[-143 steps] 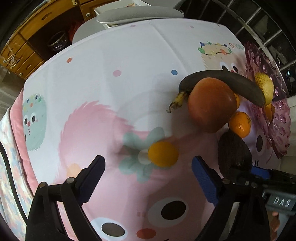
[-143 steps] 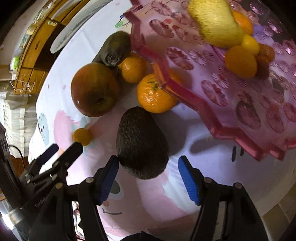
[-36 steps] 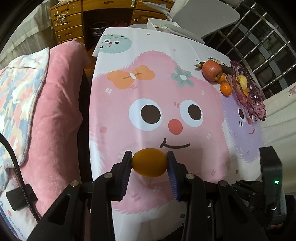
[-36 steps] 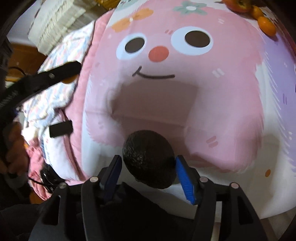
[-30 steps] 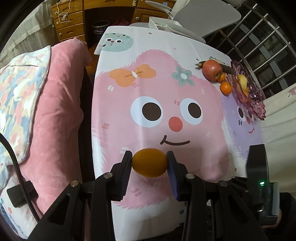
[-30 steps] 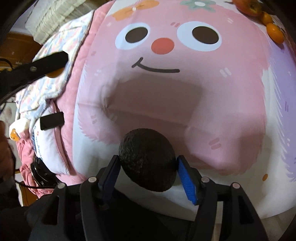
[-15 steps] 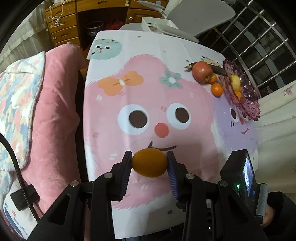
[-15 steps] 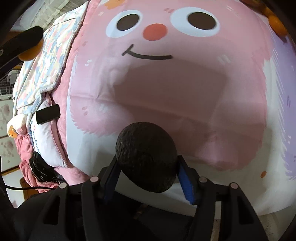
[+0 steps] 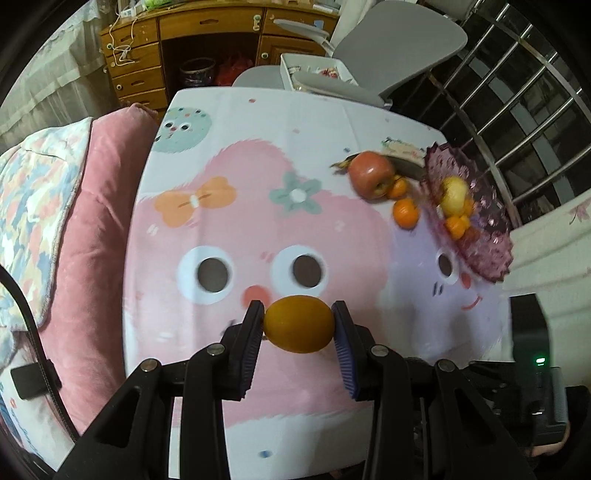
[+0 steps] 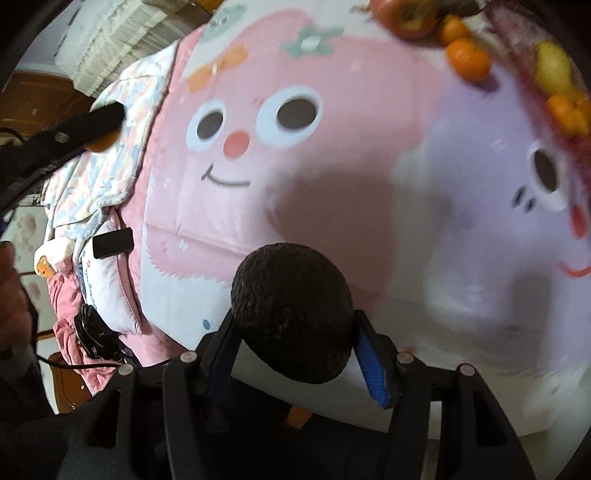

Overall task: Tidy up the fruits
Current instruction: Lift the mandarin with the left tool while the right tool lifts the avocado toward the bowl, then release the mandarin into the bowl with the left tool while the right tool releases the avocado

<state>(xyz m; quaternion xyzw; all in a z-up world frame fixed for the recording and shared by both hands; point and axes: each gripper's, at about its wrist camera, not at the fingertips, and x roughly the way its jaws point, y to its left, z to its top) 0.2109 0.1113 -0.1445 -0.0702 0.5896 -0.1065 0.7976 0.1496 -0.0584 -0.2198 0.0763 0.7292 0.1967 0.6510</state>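
My left gripper [image 9: 298, 326] is shut on a small orange fruit [image 9: 298, 324] and holds it in the air above the near edge of the table. My right gripper [image 10: 295, 317] is shut on a dark avocado [image 10: 291, 310], also raised over the near edge. A purple glass fruit plate [image 9: 491, 236] at the far right holds a yellow pear [image 9: 455, 191] and small oranges [image 9: 457, 226]. Beside the plate on the cloth lie a red apple [image 9: 370, 174], two oranges [image 9: 405, 213] and a dark banana [image 9: 406, 168]. The plate side also shows in the right wrist view [image 10: 513, 22].
The table wears a pink cartoon-face cloth [image 9: 236, 229]. A pink cushion and patterned quilt [image 9: 55, 206] lie to the left. A grey chair [image 9: 391, 48] and wooden drawers [image 9: 140, 62] stand behind. The left gripper shows at the left in the right wrist view [image 10: 74, 136].
Both grippers have kept their fruit. The views have swung toward the fruit plate, which now sits larger and closer in both frames.
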